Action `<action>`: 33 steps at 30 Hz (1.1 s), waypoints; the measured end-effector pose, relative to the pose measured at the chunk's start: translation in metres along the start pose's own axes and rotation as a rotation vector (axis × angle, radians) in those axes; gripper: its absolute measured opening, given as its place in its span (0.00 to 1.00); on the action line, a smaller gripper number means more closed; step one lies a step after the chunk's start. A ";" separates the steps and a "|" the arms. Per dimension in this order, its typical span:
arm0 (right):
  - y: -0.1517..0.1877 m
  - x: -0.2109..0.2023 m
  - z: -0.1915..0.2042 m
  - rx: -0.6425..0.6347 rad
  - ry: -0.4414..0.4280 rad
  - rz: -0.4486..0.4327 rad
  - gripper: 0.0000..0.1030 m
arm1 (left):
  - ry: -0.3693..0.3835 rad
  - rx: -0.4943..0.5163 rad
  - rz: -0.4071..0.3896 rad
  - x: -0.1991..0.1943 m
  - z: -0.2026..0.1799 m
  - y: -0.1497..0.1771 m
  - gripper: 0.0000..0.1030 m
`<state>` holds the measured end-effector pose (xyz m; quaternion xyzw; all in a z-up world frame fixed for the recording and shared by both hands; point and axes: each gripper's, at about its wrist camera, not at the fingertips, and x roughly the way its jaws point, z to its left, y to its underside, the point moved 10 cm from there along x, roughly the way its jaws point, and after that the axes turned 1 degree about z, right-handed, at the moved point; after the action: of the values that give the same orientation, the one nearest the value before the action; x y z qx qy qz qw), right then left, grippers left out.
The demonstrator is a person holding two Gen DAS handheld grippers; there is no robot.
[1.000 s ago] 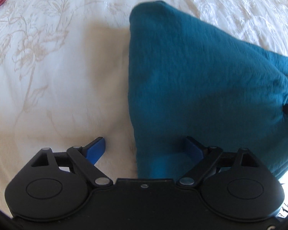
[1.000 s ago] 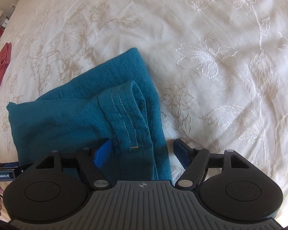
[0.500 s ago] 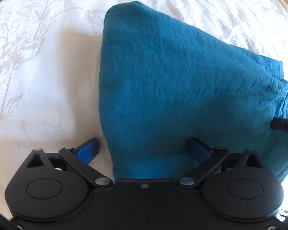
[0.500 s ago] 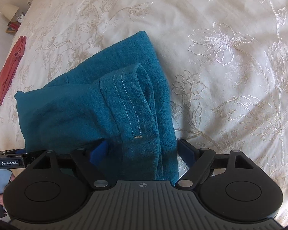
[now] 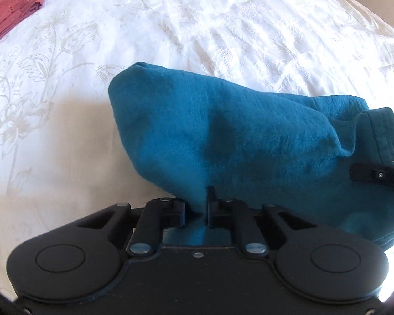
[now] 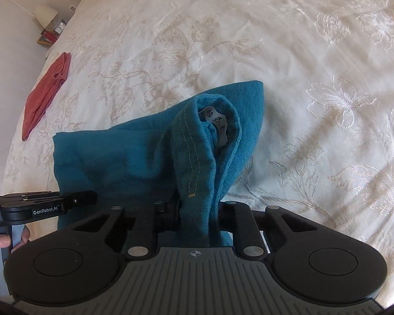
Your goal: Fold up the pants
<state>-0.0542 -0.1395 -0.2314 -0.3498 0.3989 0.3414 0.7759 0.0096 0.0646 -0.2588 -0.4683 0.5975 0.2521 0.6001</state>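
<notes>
Both tongs now hold cloth. The left tongs (image 5: 195, 207) have drawn narrow on the near edge of the teal pants (image 5: 223, 141), a pinch of fabric standing up between their tips. The right tongs (image 6: 198, 210) grip the bunched, stitched waistband (image 6: 189, 155), where a white label (image 6: 218, 123) peeks out at about 12 o'clock from the tips. Half a second ago both pairs stood wide, straddling the fabric with their blue pads showing; those pads are now buried in cloth. I take this to mean the grasp for the next fold is made and the lift has started, since the near edge rises off the bed (image 5: 223, 26) while the far part sags back toward it.

From the left camera the right tongs show at 3 o'clock (image 5: 375, 174); from the right camera the left tongs sit at 9 o'clock (image 6: 50, 204). The pants look already doubled into a compact bundle on the flowered white bedspread, so little folding seems left. Compared with a second ago, more of the bed is in view, and a red garment (image 6: 44, 94) lies well apart at 10 o'clock.
</notes>
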 end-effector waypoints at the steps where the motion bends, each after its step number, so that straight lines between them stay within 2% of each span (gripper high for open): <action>1: -0.002 -0.005 0.006 -0.005 -0.003 -0.010 0.17 | -0.002 -0.002 -0.012 -0.006 0.001 -0.002 0.12; 5: -0.016 -0.029 0.030 -0.033 -0.026 -0.047 0.16 | -0.003 -0.011 -0.074 -0.039 -0.001 -0.010 0.11; 6: -0.021 -0.034 0.036 -0.040 -0.038 -0.054 0.16 | 0.003 -0.017 -0.088 -0.047 -0.001 -0.014 0.06; 7: -0.026 -0.040 0.042 -0.051 -0.045 -0.063 0.16 | 0.009 -0.023 -0.101 -0.055 0.001 -0.017 0.06; 13: -0.074 -0.054 0.080 -0.095 -0.110 -0.127 0.16 | 0.016 -0.047 -0.199 -0.097 0.019 -0.083 0.06; 16: -0.105 -0.053 0.094 -0.099 -0.152 -0.158 0.16 | 0.000 -0.050 -0.240 -0.090 0.022 -0.123 0.06; 23: -0.175 -0.020 0.098 -0.086 -0.161 -0.177 0.16 | -0.025 -0.058 -0.265 -0.080 0.049 -0.180 0.07; 26: -0.191 0.007 0.083 -0.069 -0.121 -0.158 0.16 | -0.047 -0.055 -0.230 -0.054 0.056 -0.194 0.11; 27: -0.194 0.017 0.076 -0.061 -0.103 -0.145 0.17 | -0.064 -0.060 -0.203 -0.042 0.060 -0.195 0.18; 28: -0.195 0.028 0.066 -0.058 -0.069 -0.127 0.22 | -0.081 -0.068 -0.183 -0.032 0.064 -0.195 0.21; 31: -0.193 0.058 0.025 -0.055 0.144 -0.069 0.31 | -0.140 -0.100 -0.105 0.001 0.080 -0.187 0.23; 33: -0.188 0.066 0.002 -0.034 0.247 -0.037 0.31 | -0.153 -0.131 -0.053 0.014 0.089 -0.176 0.23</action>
<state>0.1283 -0.2188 -0.2367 -0.4099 0.4791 0.2879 0.7208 0.2067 0.0614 -0.2398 -0.5016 0.5194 0.3095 0.6188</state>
